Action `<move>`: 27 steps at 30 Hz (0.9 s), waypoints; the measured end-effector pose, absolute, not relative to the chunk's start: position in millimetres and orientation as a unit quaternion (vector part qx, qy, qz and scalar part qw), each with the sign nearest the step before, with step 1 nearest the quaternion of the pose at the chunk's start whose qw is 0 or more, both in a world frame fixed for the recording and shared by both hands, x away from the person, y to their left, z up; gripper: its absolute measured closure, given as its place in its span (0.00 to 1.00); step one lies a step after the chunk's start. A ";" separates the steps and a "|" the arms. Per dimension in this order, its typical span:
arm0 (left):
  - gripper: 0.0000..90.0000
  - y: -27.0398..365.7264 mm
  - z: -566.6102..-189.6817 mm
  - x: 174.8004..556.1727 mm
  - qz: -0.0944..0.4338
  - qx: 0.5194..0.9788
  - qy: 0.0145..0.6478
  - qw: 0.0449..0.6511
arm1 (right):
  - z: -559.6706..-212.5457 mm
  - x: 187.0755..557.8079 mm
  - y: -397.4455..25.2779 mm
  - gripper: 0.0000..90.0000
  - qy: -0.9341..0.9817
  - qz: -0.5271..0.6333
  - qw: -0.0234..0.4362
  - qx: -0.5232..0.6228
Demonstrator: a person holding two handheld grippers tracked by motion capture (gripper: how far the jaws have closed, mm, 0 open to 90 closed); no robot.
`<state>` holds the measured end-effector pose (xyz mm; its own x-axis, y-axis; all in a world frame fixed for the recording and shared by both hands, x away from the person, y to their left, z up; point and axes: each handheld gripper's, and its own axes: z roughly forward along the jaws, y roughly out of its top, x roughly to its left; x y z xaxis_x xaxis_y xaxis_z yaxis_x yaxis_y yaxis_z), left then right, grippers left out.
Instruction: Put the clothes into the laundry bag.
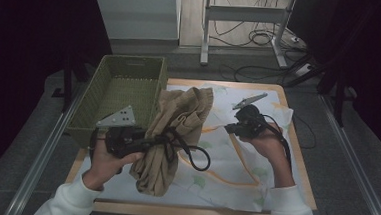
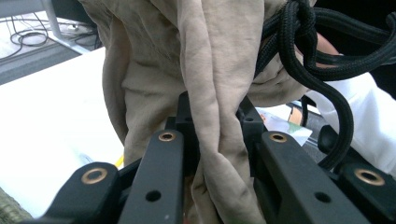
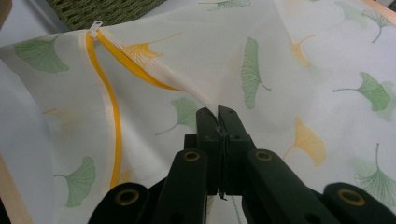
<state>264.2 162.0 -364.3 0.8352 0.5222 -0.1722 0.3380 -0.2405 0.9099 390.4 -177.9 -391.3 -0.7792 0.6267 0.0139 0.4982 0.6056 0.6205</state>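
Note:
A tan garment [image 1: 177,131] hangs bunched above the table, and my left gripper [image 1: 156,143] is shut on a fold of it. In the left gripper view the cloth [image 2: 219,70] runs down between the jaws of my left gripper [image 2: 217,121]. A white mesh bag [image 1: 235,160] printed with green and yellow leaves lies spread on the table. My right gripper [image 1: 227,128] is shut on a lifted edge of it. In the right gripper view that gripper [image 3: 217,116] pinches the bag [image 3: 280,70] near its yellow zipper [image 3: 109,93].
A green woven basket [image 1: 131,60] stands at the table's back left, just beyond the garment. A black cable [image 1: 195,158] loops over the garment and bag. The wooden table edge [image 1: 296,144] runs along the right. Cables lie on the floor behind.

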 end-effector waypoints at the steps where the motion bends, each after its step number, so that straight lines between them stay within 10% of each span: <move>1: 0.85 161.4 -365.3 264.1 0.083 0.785 0.274 0.550 | -391.3 390.7 -178.1 0.97 0.890 0.313 0.104 0.315; 27: 0.85 143.9 -386.8 267.5 0.063 0.816 0.270 0.507 | -391.5 390.7 -177.7 0.97 0.890 0.312 0.104 0.316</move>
